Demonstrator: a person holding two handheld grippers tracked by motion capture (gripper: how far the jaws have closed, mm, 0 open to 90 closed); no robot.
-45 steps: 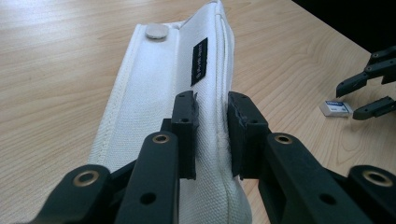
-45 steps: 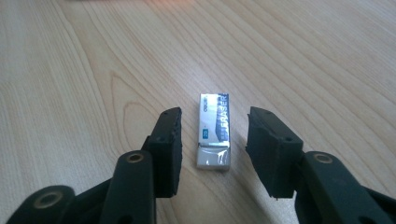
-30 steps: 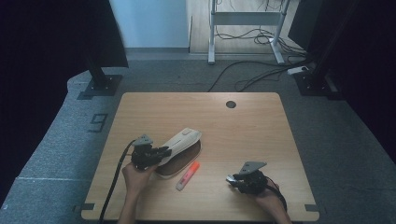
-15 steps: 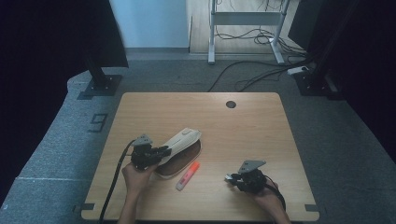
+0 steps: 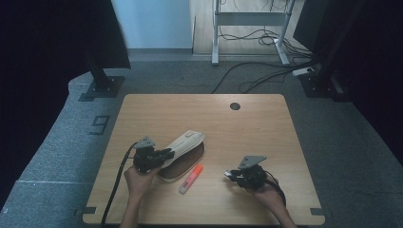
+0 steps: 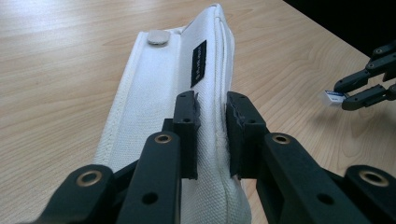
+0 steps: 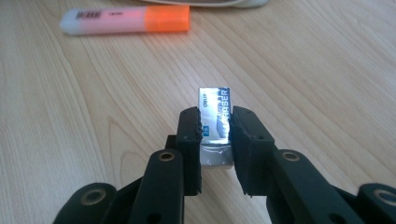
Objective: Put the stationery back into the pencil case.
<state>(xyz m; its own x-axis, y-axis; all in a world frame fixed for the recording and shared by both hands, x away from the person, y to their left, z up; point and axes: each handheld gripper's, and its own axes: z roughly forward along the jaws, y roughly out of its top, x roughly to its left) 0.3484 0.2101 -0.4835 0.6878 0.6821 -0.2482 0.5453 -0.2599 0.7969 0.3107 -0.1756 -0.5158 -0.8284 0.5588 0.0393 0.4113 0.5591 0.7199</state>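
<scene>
In the high view, a pale wooden table (image 5: pixel 247 128) with a round dark hole (image 5: pixel 235 106) near its far edge stands on grey carpet (image 5: pixel 62 156). Beyond it are dark stands, cables and a metal frame, with the room's edges lost in shadow. The left gripper (image 5: pixel 159 156) clamps the near end of a white pencil case (image 5: pixel 183 145), which lies slantwise at the table's middle. An orange highlighter (image 5: pixel 191 178) lies just beside the case. The right gripper (image 5: pixel 229 175) is well apart from the case, low over the table; what it holds is too small to make out here.

In the left gripper view, the 2 black jaws pinch the raised edge of the white pencil case (image 6: pixel 163 102); its near end is cut off. The right gripper (image 6: pixel 343 95) shows farther off, holding something small.

In the right gripper view, the right gripper (image 7: pixel 217 128) has its jaws just closed further and clamped on an eraser (image 7: pixel 215 123) in a printed sleeve. The orange highlighter (image 7: pixel 126 22) lies beyond on the wood.
</scene>
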